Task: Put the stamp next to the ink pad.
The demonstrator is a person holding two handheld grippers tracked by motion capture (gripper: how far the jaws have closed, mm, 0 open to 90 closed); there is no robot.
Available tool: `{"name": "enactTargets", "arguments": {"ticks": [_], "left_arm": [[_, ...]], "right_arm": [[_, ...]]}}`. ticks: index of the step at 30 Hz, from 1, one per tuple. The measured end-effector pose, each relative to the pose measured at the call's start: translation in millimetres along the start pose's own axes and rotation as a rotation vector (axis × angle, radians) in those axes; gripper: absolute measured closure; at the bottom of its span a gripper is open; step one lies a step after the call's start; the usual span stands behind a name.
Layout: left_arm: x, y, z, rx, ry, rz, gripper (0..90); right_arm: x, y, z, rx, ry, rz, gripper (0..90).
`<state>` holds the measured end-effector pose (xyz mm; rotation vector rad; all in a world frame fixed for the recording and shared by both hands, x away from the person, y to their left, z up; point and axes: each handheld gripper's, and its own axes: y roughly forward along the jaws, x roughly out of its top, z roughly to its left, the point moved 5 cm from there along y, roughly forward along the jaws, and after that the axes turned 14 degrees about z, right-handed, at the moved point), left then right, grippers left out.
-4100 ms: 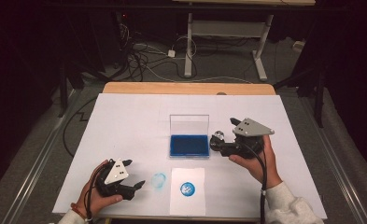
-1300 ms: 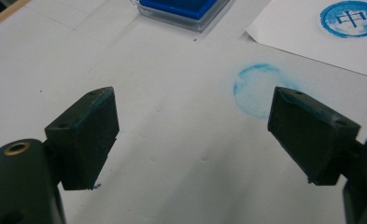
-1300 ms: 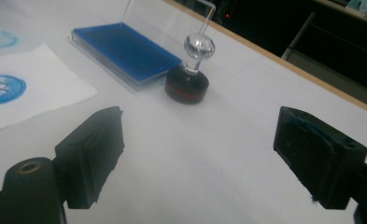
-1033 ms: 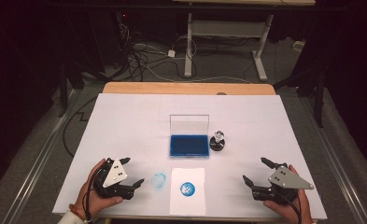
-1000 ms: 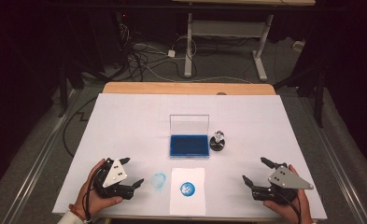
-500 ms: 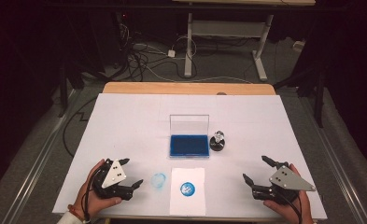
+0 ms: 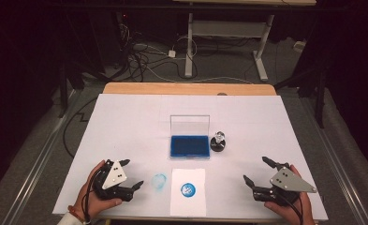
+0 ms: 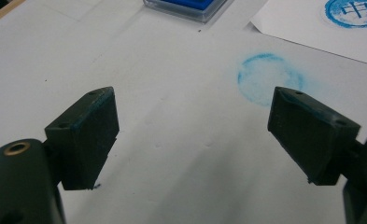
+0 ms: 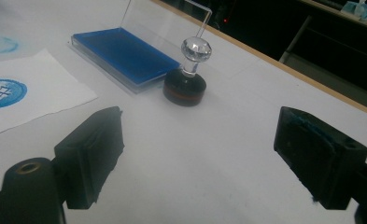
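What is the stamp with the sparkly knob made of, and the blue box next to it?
The stamp seems to have a clear faceted knob, glass or acrylic by its glints, on a dark glossy base, perhaps plastic or lacquered wood. The ink pad box looks like clear hard plastic: you see through its raised lid. The blue pad inside looks matte, probably felt or foam.

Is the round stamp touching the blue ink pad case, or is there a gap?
Apart. In the right gripper view, a strip of white table shows between the stamp and the ink pad case.
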<state>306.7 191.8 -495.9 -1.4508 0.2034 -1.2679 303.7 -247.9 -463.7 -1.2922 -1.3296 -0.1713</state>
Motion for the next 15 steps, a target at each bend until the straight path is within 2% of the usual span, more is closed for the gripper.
{"name": "enactTargets", "arguments": {"ticks": [15], "left_arm": [[0.9, 3.3, 1.0, -0.008, -0.014, 0.013, 16.2]], "right_arm": [[-1.4, 3.8, -2.0, 0.010, 0.002, 0.005, 16.3]]}}
